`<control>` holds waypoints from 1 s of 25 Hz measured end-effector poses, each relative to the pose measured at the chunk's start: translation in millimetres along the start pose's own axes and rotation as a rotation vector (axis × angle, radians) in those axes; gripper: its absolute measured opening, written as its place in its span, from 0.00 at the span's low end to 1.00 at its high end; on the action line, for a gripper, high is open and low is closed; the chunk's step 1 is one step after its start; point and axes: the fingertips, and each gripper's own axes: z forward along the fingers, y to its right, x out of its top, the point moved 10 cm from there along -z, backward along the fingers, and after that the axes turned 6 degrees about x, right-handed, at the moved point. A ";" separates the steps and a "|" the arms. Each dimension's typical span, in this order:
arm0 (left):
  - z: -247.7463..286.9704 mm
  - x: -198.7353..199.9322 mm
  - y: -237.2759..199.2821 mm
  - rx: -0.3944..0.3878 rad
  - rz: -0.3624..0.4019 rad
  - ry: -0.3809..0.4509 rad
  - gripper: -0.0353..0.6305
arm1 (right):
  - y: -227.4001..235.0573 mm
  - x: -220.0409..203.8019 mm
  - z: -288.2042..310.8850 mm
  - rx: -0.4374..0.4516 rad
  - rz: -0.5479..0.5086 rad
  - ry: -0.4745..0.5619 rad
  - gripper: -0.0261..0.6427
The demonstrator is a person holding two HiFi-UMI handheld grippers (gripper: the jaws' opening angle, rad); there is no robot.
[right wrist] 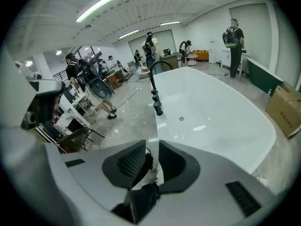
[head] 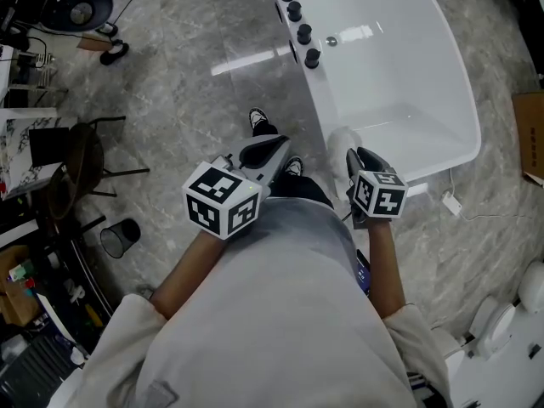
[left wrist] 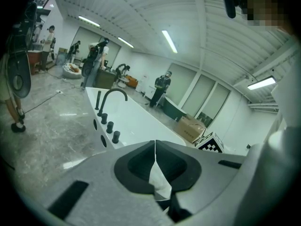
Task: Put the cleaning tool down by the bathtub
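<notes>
The white bathtub fills the upper right of the head view, with a black tap and knobs on its left rim. My right gripper hangs over the tub's near corner. Its jaws stand a narrow gap apart on a white cleaning tool that sticks out to their left. In the right gripper view the right gripper shows a white piece low between the jaws, with the tub ahead. My left gripper is shut and empty above the floor; its jaws meet at the tips.
The person's black shoes stand on grey marble floor beside the tub. A dark chair and a black bin are at the left. A cardboard box and a white appliance are at the right. A plug lies near the tub's end.
</notes>
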 end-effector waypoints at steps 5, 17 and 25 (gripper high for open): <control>1.9 1.4 -1.2 0.001 -0.006 0.002 0.07 | -9.3 12.6 -12.6 0.036 -0.017 0.040 0.15; -0.2 -1.4 -4.1 0.005 -0.019 0.008 0.07 | -34.3 33.8 -48.9 0.068 -0.012 0.181 0.09; 0.0 -3.3 -5.6 0.021 -0.018 0.006 0.07 | -51.0 45.9 -65.7 0.094 -0.029 0.241 0.09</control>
